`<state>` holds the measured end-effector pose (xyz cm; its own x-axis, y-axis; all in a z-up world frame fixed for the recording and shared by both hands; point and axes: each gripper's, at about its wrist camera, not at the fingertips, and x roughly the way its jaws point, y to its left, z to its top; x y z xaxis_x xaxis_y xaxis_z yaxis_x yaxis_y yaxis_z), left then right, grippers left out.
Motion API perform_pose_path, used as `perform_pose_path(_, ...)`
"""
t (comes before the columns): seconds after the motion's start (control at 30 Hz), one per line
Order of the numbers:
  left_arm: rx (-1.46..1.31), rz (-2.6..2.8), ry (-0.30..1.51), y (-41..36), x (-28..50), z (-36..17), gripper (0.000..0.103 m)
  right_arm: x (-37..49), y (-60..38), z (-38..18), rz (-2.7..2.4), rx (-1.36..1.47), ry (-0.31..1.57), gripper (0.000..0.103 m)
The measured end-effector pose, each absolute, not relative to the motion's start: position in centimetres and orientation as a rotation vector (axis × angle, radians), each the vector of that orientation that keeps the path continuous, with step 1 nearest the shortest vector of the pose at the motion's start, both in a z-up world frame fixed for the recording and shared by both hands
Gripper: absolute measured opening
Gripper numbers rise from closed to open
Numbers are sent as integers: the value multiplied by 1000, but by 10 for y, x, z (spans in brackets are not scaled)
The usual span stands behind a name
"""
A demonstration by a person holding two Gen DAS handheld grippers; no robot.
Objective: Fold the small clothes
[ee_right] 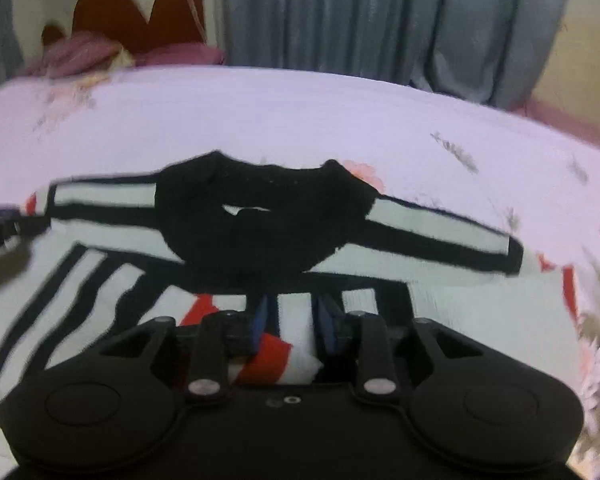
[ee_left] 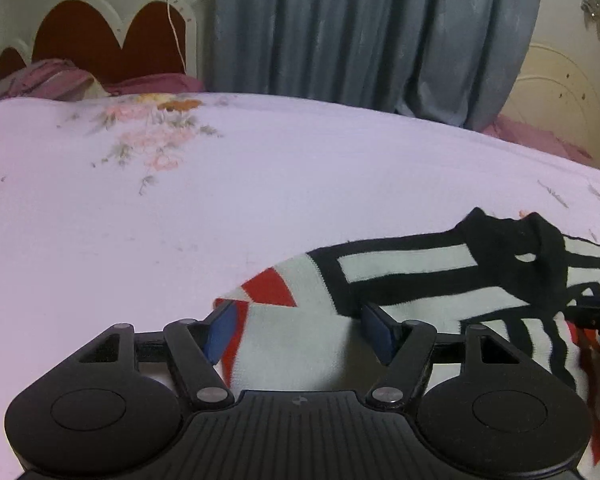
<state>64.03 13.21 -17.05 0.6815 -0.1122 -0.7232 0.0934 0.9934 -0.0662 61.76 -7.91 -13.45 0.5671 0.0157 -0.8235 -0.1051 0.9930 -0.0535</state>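
A small knit sweater, white with black stripes, red patches and a black collar, lies on the bed, seen in the left wrist view [ee_left: 404, 268] and in the right wrist view [ee_right: 260, 216]. My left gripper [ee_left: 300, 330] is open, its blue pads either side of the sweater's left sleeve end, fabric lying between them. My right gripper [ee_right: 292, 326] has its jaws narrowed on a bunched fold of the sweater's white and red fabric below the collar. The right gripper's tip also shows in the left wrist view [ee_left: 592, 312] at the right edge.
The bed [ee_left: 180, 208] has a pale lilac sheet with faded flower print. A white and red headboard [ee_left: 112, 36] and pink pillows [ee_left: 60, 80] are at the far left. Grey-blue curtains [ee_left: 372, 32] hang behind the bed.
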Motion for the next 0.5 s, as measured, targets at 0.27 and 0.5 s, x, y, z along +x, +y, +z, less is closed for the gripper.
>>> perform_pose_path(0.27,-100,-175,765,111,542,-170,68,566,-53,-113,168,-103,871,31)
perform_pose_path(0.5,-24,-104,713,104,491,-162,68,542,-54,-105,139,-78,877,31)
